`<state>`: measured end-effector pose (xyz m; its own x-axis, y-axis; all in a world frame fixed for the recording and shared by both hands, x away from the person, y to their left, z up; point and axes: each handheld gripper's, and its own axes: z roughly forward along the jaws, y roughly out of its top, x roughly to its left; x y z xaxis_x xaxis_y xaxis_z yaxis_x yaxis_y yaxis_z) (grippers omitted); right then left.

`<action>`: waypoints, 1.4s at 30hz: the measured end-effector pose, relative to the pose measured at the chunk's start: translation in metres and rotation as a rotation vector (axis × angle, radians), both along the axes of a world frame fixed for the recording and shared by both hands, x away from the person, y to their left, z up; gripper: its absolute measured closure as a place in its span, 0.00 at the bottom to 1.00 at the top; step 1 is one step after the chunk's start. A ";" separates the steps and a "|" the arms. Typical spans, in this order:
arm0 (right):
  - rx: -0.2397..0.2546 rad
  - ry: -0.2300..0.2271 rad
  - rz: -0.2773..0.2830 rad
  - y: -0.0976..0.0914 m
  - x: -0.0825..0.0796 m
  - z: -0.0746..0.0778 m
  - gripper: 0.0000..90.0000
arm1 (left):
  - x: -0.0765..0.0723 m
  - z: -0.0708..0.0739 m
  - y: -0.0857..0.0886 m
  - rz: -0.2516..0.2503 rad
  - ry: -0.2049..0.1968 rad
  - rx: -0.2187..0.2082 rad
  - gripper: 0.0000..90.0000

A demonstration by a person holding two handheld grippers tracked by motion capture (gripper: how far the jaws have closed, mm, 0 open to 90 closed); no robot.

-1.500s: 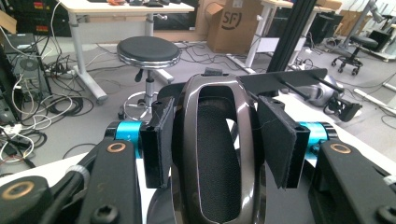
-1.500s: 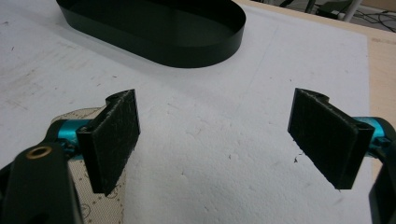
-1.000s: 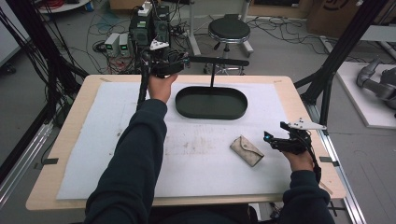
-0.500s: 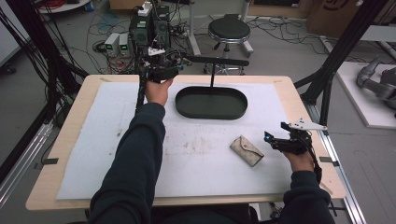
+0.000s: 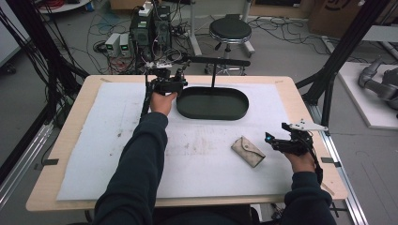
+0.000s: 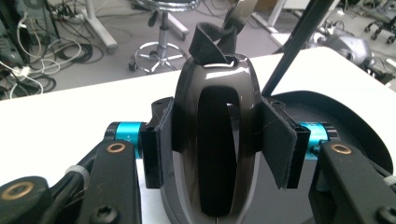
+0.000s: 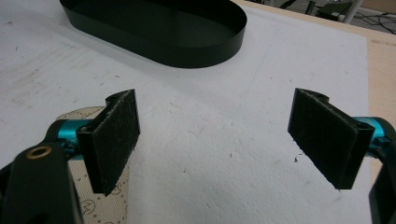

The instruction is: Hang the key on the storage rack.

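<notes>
Black, glossy, rounded plastic object with a dark strap (image 6: 215, 140), clamped between left gripper (image 6: 219, 140) pads, seen in left gripper view above white tabletop (image 6: 70, 107) near dark oval tray (image 6: 345, 121). High view: left gripper (image 5: 165, 84) at far edge, just beside oval tray (image 5: 212, 103); beige fabric pouch (image 5: 247, 151) near right gripper (image 5: 281, 143). Right gripper view: right gripper (image 7: 215, 140) pads wide apart, nothing between, beige pouch (image 7: 102, 196) under left pad.
</notes>
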<state>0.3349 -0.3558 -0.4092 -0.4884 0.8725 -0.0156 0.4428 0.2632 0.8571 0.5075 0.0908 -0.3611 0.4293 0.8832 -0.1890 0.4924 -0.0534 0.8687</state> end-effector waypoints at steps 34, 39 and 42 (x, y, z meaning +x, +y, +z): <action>-0.034 -0.023 0.041 0.016 0.002 0.001 0.19 | -0.157 -0.033 0.048 -0.141 -0.150 -0.097 0.25; -0.040 -0.016 0.061 0.022 0.005 -0.001 0.19 | -0.179 -0.047 0.077 -0.117 -0.150 -0.131 0.21; -0.032 -0.012 0.063 0.023 0.006 -0.001 0.19 | -0.183 -0.044 0.089 -0.094 -0.182 -0.088 0.20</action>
